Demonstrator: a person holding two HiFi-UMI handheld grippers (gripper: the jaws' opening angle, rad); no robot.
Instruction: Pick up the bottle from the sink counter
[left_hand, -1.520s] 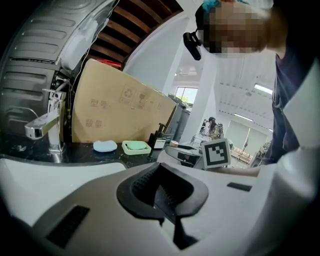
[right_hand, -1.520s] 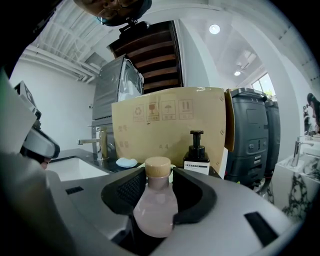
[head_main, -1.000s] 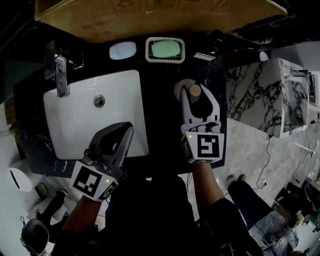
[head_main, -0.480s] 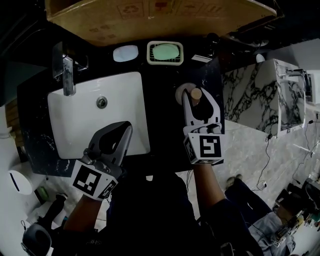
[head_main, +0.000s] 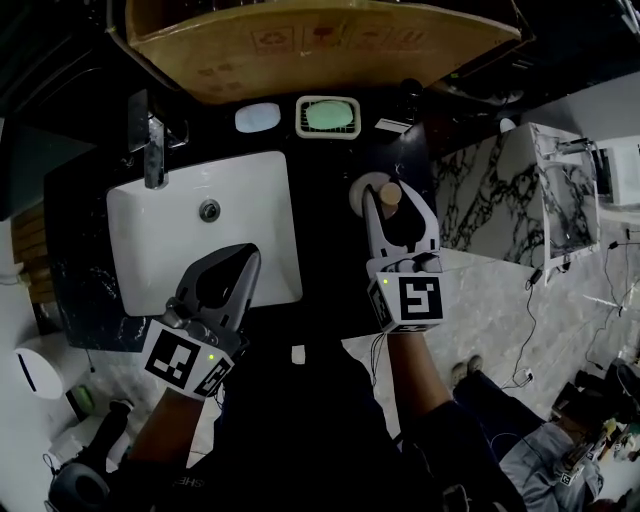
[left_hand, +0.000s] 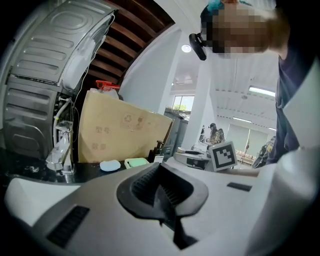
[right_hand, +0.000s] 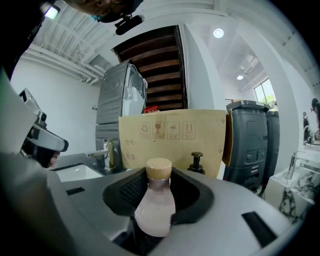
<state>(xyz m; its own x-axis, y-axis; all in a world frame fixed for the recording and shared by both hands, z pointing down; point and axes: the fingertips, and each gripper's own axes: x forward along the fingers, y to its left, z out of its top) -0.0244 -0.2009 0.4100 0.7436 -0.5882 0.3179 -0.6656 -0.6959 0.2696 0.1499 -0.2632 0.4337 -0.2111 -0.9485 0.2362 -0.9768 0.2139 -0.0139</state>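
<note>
A pale pink bottle (head_main: 362, 190) with a wooden cap (head_main: 390, 193) stands upright between the jaws of my right gripper (head_main: 388, 200), over the right part of the black sink counter (head_main: 325, 270). In the right gripper view the bottle (right_hand: 155, 202) fills the gap and the pads press on its sides. My left gripper (head_main: 245, 258) hovers over the front right corner of the white basin (head_main: 180, 260). Its jaws are together with nothing between them, as the left gripper view shows too (left_hand: 162, 200).
At the back of the counter are a tap (head_main: 152, 150), a blue soap bar (head_main: 258, 117), a green soap in a white dish (head_main: 328, 116) and a dark pump dispenser (right_hand: 196, 162). A cardboard box (head_main: 300, 40) stands behind them. A marble-faced unit (head_main: 500, 200) stands at the right.
Both grippers have risen a little, the right one carrying the bottle with it. The head view has shifted, so the counter sits lower and further right in the picture.
</note>
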